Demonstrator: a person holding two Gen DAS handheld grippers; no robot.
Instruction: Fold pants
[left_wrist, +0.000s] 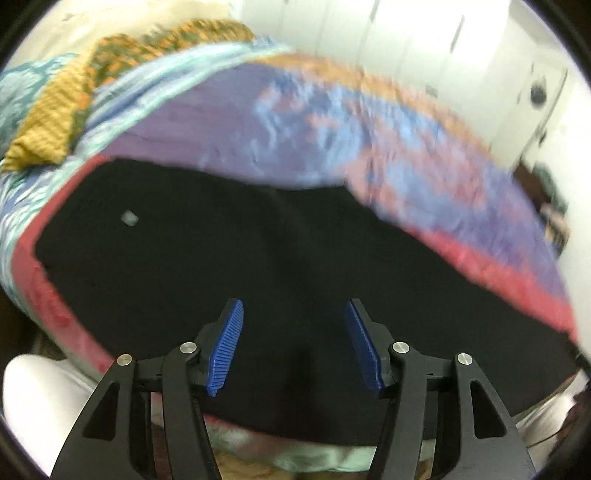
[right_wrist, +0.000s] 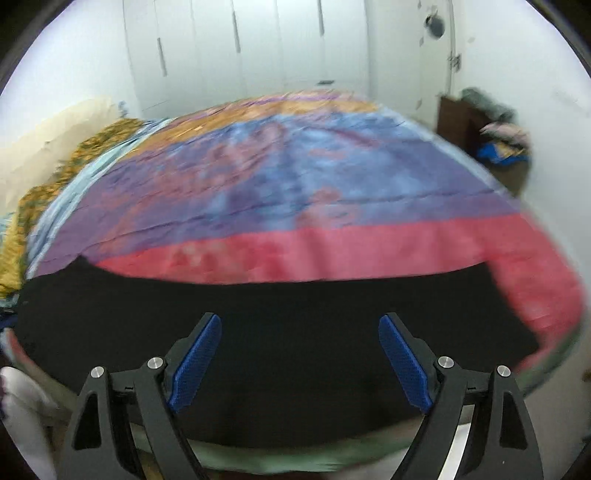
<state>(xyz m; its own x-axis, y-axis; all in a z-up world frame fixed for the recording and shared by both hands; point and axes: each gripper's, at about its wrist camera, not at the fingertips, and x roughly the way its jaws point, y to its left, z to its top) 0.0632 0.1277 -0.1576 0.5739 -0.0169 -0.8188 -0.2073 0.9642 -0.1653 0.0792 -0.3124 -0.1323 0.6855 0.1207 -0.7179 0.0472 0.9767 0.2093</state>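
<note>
Black pants (left_wrist: 236, 258) flat on bedspread (right_wrist: 295, 177) near bed's front edge, laid out for folding; left claw (left_wrist: 293, 343) and right claw (right_wrist: 301, 360) parted, empty, above cloth, likely between grasps.

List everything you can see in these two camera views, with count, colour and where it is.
pants: one, black, spread flat on the near part of the bed
bedspread: one, bands of red, purple, blue and orange, covering the bed
blanket: one, mustard yellow, bunched at the bed's far left
wardrobe doors: white, along the far wall
side unit: one, dark brown, right of the bed, clothes piled on top
left gripper: one, black with blue pads, open above the pants
right gripper: one, black with blue pads, open above the pants
</note>
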